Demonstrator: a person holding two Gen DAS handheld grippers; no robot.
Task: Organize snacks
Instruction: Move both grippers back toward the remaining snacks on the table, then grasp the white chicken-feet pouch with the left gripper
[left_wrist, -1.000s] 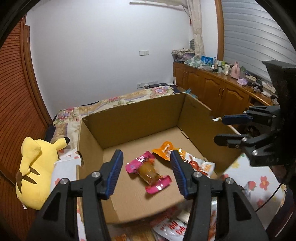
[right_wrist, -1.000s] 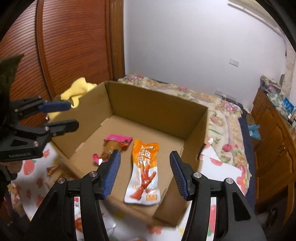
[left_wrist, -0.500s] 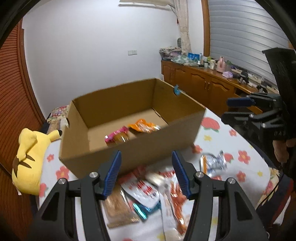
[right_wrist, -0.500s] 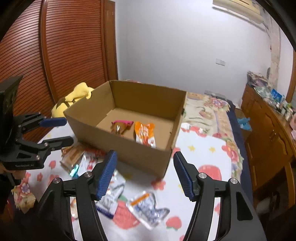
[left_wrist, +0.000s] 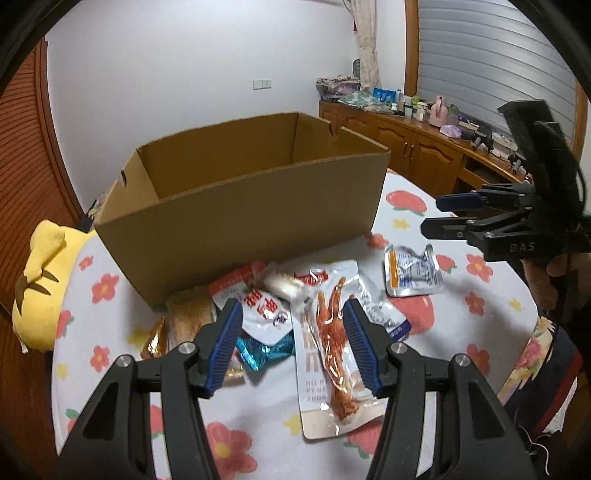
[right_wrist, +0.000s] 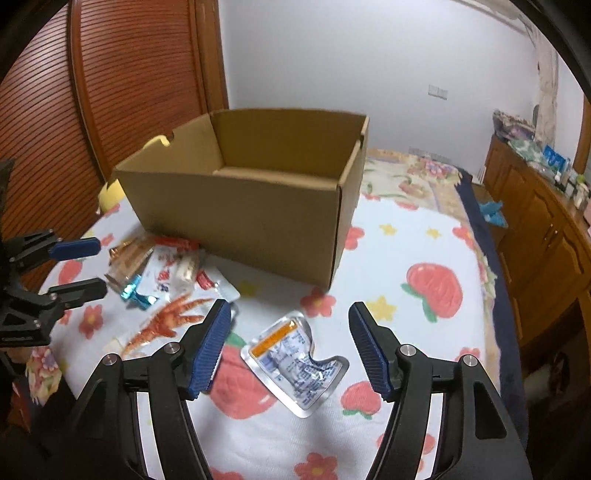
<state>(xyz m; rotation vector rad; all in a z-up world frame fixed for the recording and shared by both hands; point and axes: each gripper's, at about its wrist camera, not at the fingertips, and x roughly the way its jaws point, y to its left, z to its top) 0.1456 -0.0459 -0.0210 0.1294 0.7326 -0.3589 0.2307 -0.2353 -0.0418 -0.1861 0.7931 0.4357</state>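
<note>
An open cardboard box (left_wrist: 240, 206) (right_wrist: 240, 206) stands on the flowered tablecloth; its inside is hidden from this low angle. In front of it lies a pile of snacks: a clear chicken-feet packet (left_wrist: 332, 350) (right_wrist: 166, 321), a white packet with red print (left_wrist: 258, 306), a blue foil wrapper (left_wrist: 258, 349) (right_wrist: 135, 293) and a brown biscuit pack (left_wrist: 188, 317). My left gripper (left_wrist: 291, 314) (right_wrist: 100, 266) hangs open above that pile, holding nothing. A silver pouch (left_wrist: 412, 271) (right_wrist: 295, 363) lies apart on the cloth. My right gripper (right_wrist: 290, 310) (left_wrist: 434, 213) stands open above it, not touching.
A yellow plush toy (left_wrist: 37, 280) lies at the table's left edge beside the box. Behind the table is a bed with a floral cover (right_wrist: 406, 173), and wooden cabinets (left_wrist: 424, 151) (right_wrist: 546, 221) line the right wall. A hand (left_wrist: 546, 280) holds the right gripper.
Both grippers drew back from over the box and sank toward the table. The snacks inside the box dropped out of sight; the loose ones came into view. The right jaws widened.
</note>
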